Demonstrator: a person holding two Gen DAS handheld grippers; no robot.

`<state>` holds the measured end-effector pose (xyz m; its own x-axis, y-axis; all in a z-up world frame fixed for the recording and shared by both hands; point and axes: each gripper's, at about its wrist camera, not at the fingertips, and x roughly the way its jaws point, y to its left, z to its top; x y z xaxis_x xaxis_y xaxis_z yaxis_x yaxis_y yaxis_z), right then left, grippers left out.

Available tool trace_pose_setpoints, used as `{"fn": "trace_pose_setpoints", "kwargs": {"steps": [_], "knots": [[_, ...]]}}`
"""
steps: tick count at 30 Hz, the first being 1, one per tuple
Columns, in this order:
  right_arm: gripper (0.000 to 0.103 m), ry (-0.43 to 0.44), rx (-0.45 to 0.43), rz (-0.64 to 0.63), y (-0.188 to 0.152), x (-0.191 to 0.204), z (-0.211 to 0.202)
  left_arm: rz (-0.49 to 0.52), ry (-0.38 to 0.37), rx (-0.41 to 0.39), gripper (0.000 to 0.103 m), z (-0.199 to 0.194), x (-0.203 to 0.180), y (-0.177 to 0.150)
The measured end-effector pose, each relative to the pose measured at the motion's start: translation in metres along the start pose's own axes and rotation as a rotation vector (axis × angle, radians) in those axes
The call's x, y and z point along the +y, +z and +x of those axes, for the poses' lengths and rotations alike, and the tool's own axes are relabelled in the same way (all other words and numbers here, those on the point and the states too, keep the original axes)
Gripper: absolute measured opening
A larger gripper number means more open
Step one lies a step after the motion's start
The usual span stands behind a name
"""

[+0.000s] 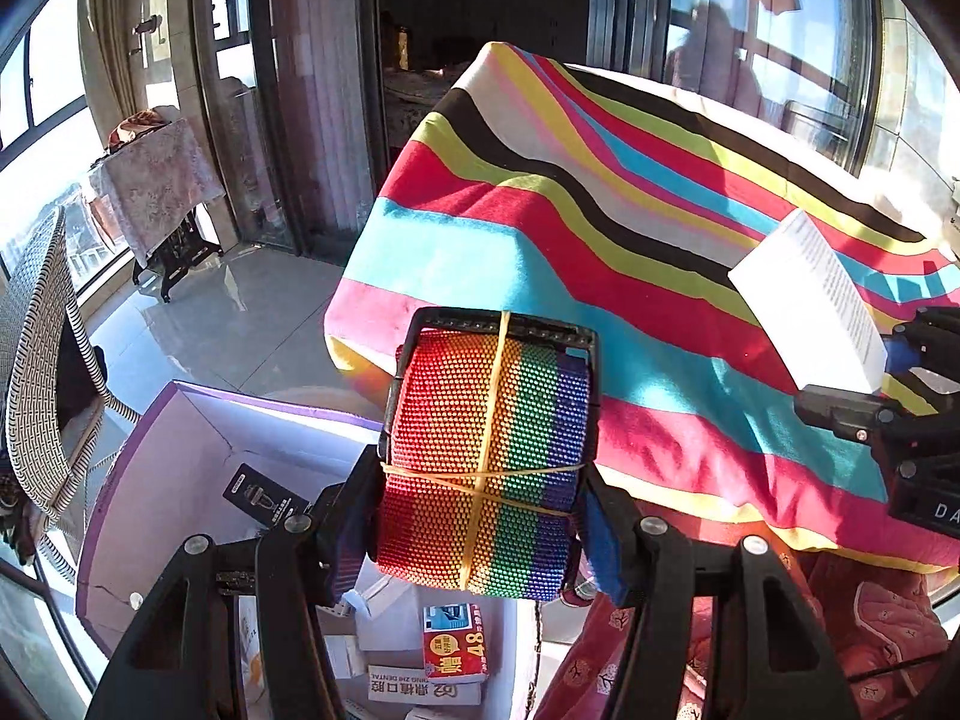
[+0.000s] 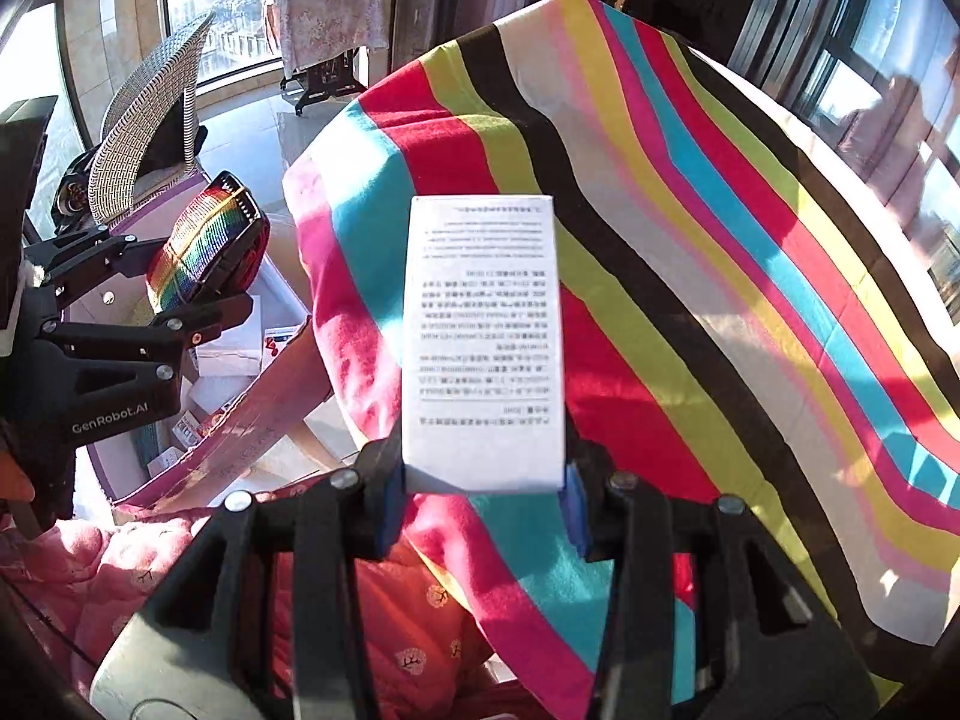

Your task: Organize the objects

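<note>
The rolled rainbow strap (image 1: 489, 456) hides part of the purple-rimmed box (image 1: 138, 438) below it, where only some small cartons (image 1: 454, 648) show, the white box (image 2: 485, 342) carries print too small to read, and the striped cloth (image 2: 690, 276) conceals whatever it drapes.

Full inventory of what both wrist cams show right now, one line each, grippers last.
rainbow woven strap roll: one, rubber-banded, black buckle, held above the box
white printed carton: one, held over the cloth
striped multicolour cloth: one, draped over a table
purple open cardboard box: one, on the floor left, holding small packages
red-and-white packet: one, inside the box
woven wicker chair: one, black-and-white, far left
pink-covered side table: one, by the window
left gripper: black, shut on the strap roll
right gripper: black, shut on the carton
</note>
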<state>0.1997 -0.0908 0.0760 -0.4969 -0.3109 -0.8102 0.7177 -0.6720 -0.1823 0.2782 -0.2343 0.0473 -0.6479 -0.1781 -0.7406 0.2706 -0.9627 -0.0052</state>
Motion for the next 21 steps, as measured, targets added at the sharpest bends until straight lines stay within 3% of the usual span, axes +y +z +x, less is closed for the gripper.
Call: {"fn": "trace_pose_setpoints", "kwargs": {"steps": [5,11,21], "knots": [[0.046,0.104,0.014,-0.114,0.024,0.045,0.014,-0.084,0.092,0.014,0.06,-0.007,0.044,-0.015],[0.046,0.152,0.028,-0.272,0.041,0.103,0.03,-0.172,0.176,0.017,0.06,-0.02,0.087,-0.034],[0.046,0.193,0.056,-0.375,0.048,0.163,0.051,-0.283,0.274,0.022,0.06,-0.031,0.132,-0.054]]}}
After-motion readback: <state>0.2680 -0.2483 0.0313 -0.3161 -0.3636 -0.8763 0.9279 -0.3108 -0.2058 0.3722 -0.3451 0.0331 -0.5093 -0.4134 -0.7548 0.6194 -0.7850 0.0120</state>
